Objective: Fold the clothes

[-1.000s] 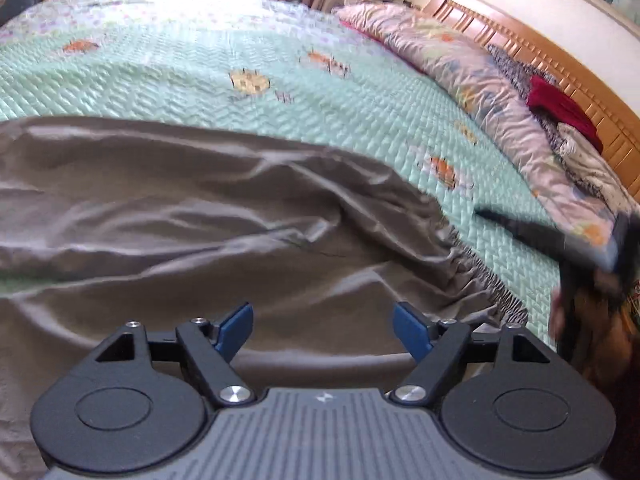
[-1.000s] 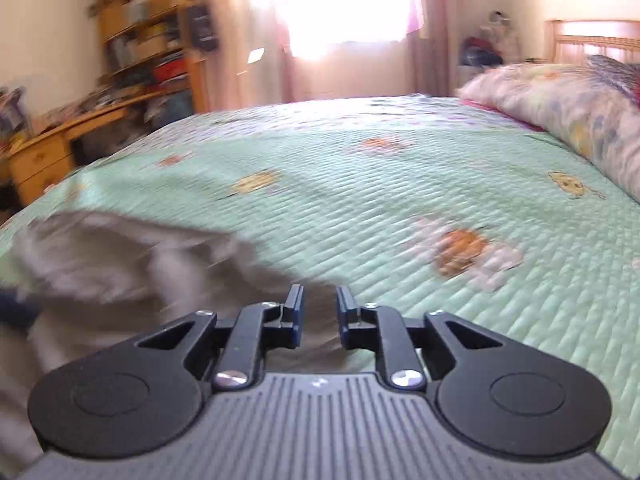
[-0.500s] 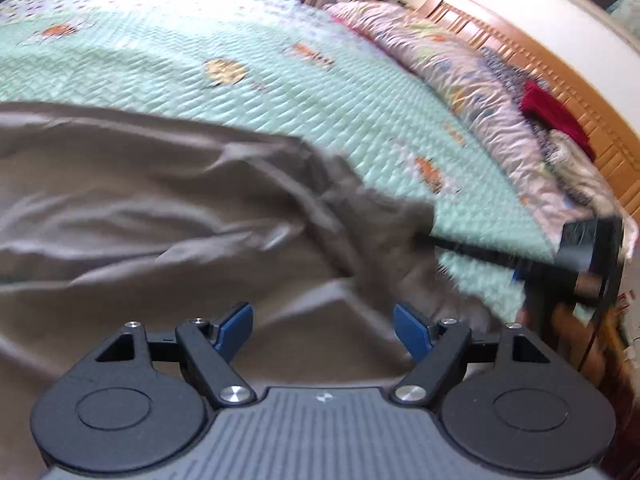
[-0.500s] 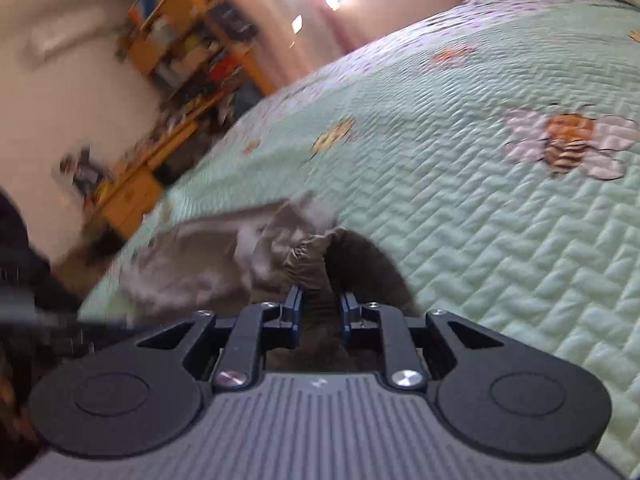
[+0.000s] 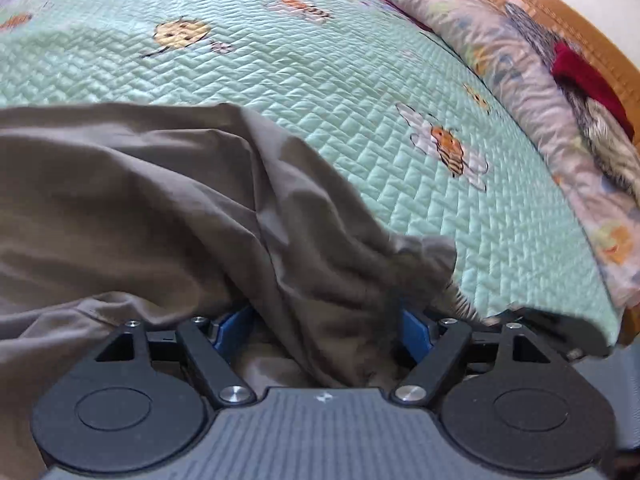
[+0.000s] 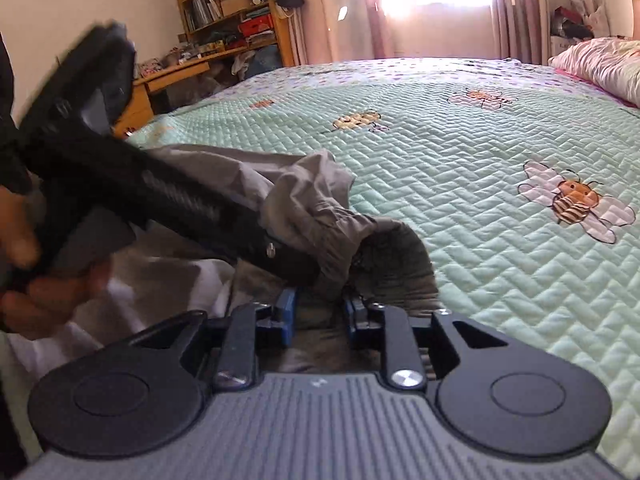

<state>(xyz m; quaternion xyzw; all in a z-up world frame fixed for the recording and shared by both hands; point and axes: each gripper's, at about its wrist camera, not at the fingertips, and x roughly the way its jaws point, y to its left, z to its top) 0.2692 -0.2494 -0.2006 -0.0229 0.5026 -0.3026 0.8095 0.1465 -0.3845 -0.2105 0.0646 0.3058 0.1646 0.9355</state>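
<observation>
Garment: grey-brown garment (image 5: 168,200), thin woven cloth, heavily creased, with a gathered elastic edge (image 6: 340,236); it is bunched, not flat.
Garment position: lies on the green quilted bedspread (image 5: 320,72), filling the 7 to 10 o'clock part of the left wrist view; its gathered end reaches toward 4 o'clock.
Left gripper (image 5: 324,330): jaws stand wide; a ridge of the cloth runs between the blue pads (image 5: 234,326). Whether the pads press on it cannot be told.
Right gripper (image 6: 318,314): jaws narrow and have just been opening; grey cloth sits in the gap. Pad contact cannot be told.
Gripper relation: the left tool crosses the right wrist view from 10 o'clock, its tip buried in the gathered edge just ahead of the right fingers.
Hand: left hand (image 6: 20,248), blurred, at 9 o'clock.
Surroundings: floral pillows (image 5: 500,52) at 2 o'clock.
</observation>
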